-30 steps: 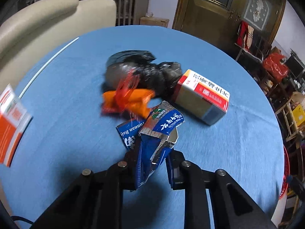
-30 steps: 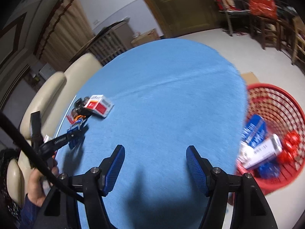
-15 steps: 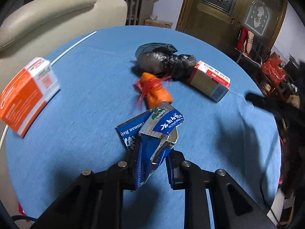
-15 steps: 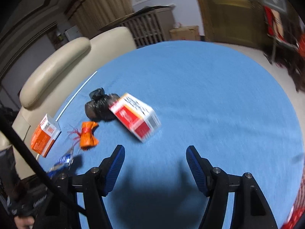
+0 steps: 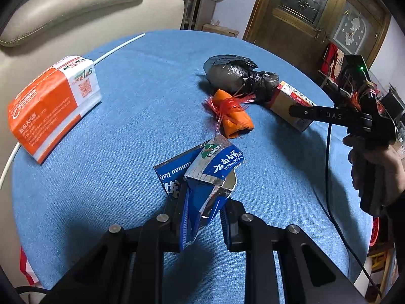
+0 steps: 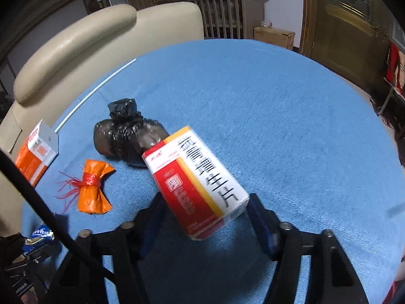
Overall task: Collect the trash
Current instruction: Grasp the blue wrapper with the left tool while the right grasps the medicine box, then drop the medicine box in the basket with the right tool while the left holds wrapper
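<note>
My left gripper [image 5: 202, 210] is shut on a torn blue carton [image 5: 205, 177] and holds it above the round blue table [image 5: 126, 167]. My right gripper [image 6: 205, 217] is open, its fingers either side of the near end of a red-and-white medicine box [image 6: 197, 185], which also shows in the left wrist view [image 5: 288, 103]. Behind the box lies a tied black bag [image 6: 124, 134], [image 5: 238, 76]. An orange wrapper with red string [image 6: 92, 185], [image 5: 233, 116] lies to its left. An orange-and-white pack [image 5: 50, 106], [image 6: 35, 152] lies at the table's left edge.
A thin white rod [image 6: 93, 93] lies along the table's left rim. A cream sofa [image 6: 101, 40] stands behind the table. A wooden door [image 5: 311, 17] and chairs stand at the far right. A cable [image 5: 329, 177] hangs from the right gripper.
My right gripper has swung left from the red basket side and closed in on the medicine box, which now sits between its open fingers. My left gripper still holds the blue carton.
</note>
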Motion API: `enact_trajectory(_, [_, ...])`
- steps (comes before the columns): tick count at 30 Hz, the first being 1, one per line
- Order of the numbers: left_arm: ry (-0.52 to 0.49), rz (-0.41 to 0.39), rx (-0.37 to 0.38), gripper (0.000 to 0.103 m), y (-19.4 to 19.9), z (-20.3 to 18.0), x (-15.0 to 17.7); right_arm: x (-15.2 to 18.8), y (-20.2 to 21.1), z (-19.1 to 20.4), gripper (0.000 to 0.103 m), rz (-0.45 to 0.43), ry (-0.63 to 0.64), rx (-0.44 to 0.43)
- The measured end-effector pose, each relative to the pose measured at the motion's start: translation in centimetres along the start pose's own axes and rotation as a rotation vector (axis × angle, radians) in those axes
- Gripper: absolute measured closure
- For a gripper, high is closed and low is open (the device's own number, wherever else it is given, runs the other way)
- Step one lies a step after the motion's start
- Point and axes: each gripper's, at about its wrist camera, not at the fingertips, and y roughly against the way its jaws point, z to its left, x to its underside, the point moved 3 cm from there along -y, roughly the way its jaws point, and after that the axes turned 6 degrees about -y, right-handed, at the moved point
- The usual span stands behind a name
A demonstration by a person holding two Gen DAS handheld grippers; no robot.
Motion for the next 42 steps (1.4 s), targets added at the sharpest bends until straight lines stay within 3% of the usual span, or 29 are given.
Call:
enact_trajectory(8, [0.003,-0.005,-0.014,0.080,0.3,-0.8,-0.1,2.5,3.6,-1.1,0.041,-0.049,-0.087,-0.016])
enact_trajectory(19, [-0.037,-0.045,-0.031,0.080,3.2,-3.4,0.6,11.0,11.1,-2.6,0.041,-0.140,-0.262,-0.076])
enact_trajectory(27, [-0.081,-0.045,-0.072,0.080,4.3,-5.7,1.1,15.8,14.0,-2.9,0.041,-0.171,-0.346,-0.128])
enact_trajectory(42, [-0.168,-0.041,-0.105,0.080,4.2,-9.4,1.1,19.2,16.9,-4.9,0.041,-0.213,-0.423,-0.145])
